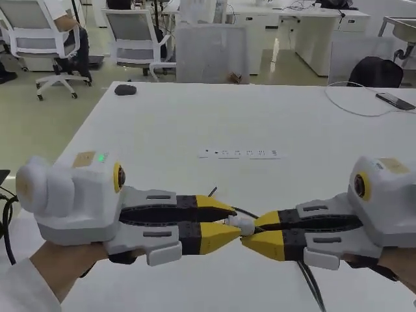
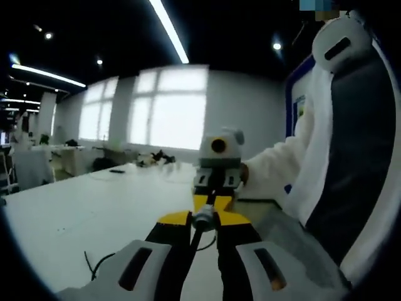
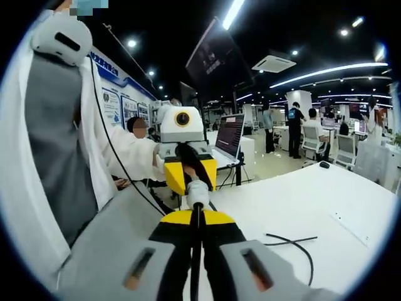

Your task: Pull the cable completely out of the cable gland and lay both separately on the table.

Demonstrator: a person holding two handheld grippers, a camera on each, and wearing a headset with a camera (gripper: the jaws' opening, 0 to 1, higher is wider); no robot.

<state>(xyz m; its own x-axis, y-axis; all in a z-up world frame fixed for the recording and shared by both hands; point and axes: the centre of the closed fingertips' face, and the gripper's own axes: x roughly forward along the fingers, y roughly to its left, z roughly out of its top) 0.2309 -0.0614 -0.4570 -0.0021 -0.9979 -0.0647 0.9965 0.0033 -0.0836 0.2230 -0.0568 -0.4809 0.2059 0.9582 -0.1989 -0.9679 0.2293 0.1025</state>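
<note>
A small white cable gland [image 1: 242,225] hangs just above the white table [image 1: 195,123], between the two grippers, which point tip to tip. My left gripper [image 1: 232,225] is shut on the gland [image 2: 204,218], with the black cable [image 2: 195,243] running back between its jaws. My right gripper [image 1: 251,232] faces it from the right, shut on the black cable [image 3: 196,235] just behind the gland [image 3: 197,193]. Loose cable [image 1: 309,278] trails down under the right gripper, and a free end [image 1: 212,192] lies on the table behind the left jaws.
A flush socket strip [image 1: 239,154] sits mid-table beyond the grippers. A dark mouse [image 1: 125,90] lies at the far left edge, a phone [image 1: 394,100] with a thin white wire at the far right. Office chairs [image 1: 135,39] stand past the table.
</note>
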